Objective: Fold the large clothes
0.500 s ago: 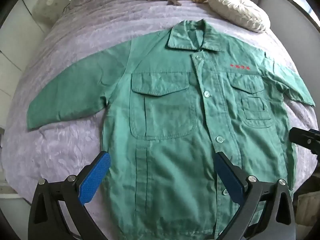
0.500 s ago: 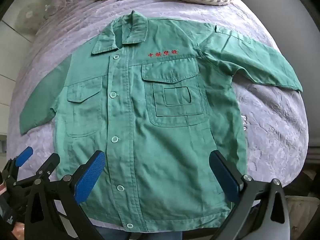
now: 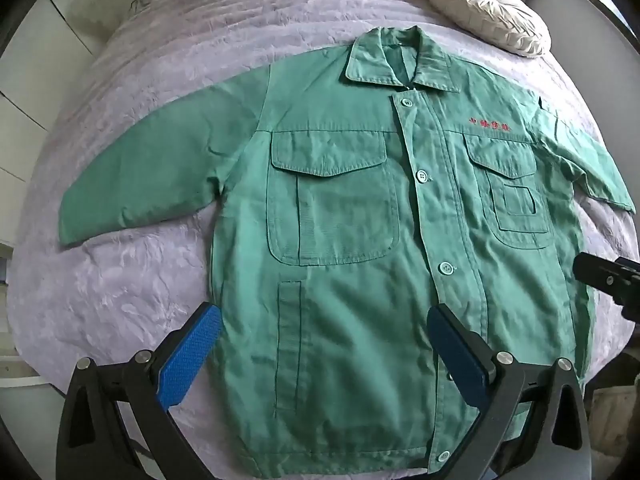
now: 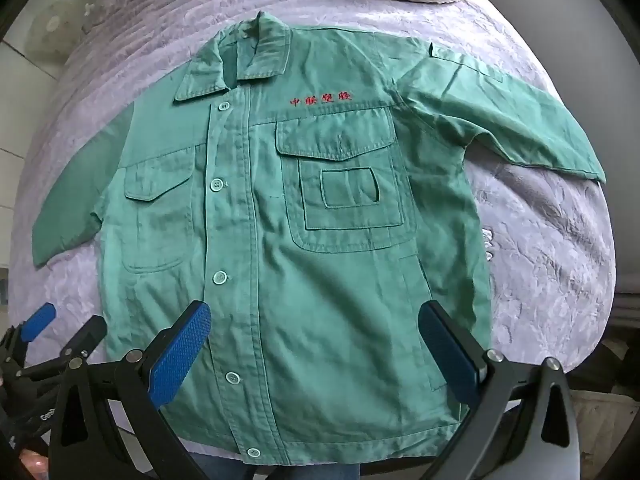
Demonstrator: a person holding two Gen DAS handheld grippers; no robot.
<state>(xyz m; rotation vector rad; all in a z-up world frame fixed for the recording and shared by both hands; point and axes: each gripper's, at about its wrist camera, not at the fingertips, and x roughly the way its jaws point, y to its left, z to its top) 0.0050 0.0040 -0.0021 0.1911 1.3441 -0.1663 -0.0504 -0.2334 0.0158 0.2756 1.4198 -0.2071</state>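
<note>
Both grippers, left [image 3: 320,364] and right [image 4: 316,360], are held wide open and empty above the flat jacket [image 3: 360,260]; sleeves are best folded inward first.

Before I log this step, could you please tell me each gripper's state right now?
Left gripper: open, holding nothing, above the green jacket.
Right gripper: open, holding nothing.

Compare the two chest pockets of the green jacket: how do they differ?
The chest pocket under the red embroidery carries a smaller patch pocket stitched on its front; the other chest pocket is plain. The red lettering sits only above the first. Both are green with a pointed flap.
</note>
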